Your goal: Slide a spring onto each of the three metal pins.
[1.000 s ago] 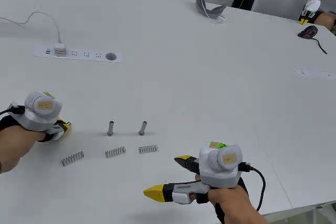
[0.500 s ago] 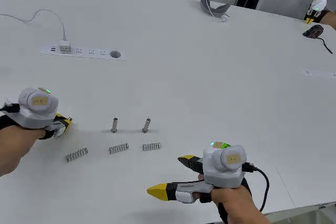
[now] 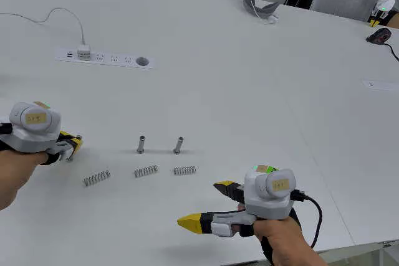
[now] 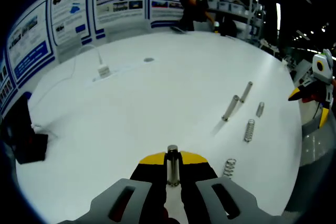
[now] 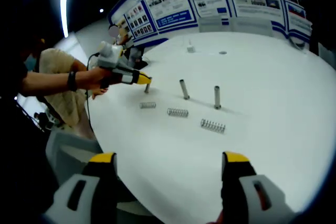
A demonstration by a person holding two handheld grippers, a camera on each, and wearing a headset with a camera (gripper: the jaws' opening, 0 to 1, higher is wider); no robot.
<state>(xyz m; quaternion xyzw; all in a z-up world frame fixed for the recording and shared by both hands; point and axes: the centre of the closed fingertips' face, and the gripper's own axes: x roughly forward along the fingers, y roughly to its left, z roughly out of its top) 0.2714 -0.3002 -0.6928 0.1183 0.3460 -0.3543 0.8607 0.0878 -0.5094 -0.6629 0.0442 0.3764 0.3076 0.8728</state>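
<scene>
My left gripper (image 3: 66,144) is clamped on one steel pin (image 4: 172,167), down near the worktop (image 3: 249,91). The other two pins (image 3: 141,144) stand upright nearby, and three springs (image 3: 146,171) lie in a row in front of them. My right gripper (image 3: 207,205) hangs wide open. Those wire coils look light and squashy, so I'd pinch one gently mid-length. The pins look smooth, hard and slippery.

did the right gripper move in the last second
No. The right gripper sits the same way below the rightmost spring as before; only the whole view has shifted.
</scene>
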